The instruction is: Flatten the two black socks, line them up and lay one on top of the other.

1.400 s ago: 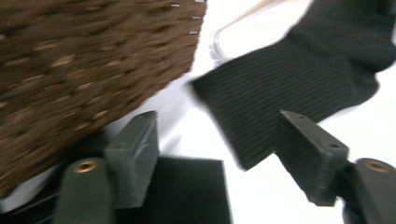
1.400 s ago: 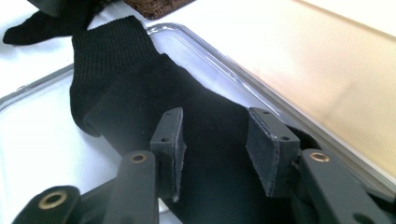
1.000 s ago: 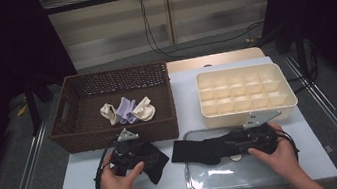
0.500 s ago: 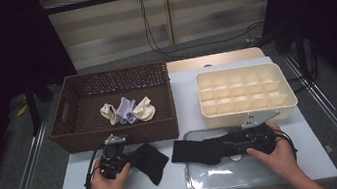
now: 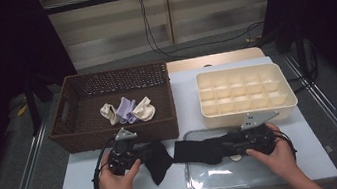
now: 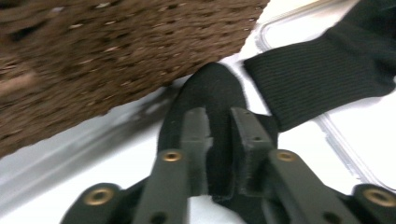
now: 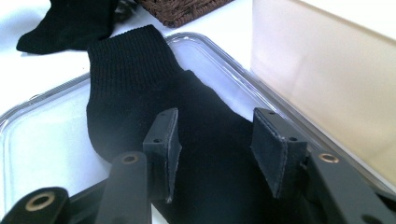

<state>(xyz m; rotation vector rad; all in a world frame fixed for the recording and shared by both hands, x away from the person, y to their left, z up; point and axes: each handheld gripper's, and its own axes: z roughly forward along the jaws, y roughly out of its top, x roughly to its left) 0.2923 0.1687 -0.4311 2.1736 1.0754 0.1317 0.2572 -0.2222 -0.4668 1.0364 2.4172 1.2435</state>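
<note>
Left gripper (image 6: 218, 140) looks clamped on one sock (image 5: 155, 159) beside the tray (image 5: 220, 180); right gripper (image 7: 215, 140), jaws apart, straddles another sock (image 7: 140, 88) on it.

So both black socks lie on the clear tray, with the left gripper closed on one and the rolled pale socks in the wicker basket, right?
Not quite. One black sock lies on the clear tray; the other black sock, pinched by the left gripper, lies on the white table beside the tray, as the high view shows. The rolled pale socks are in the wicker basket.
</note>
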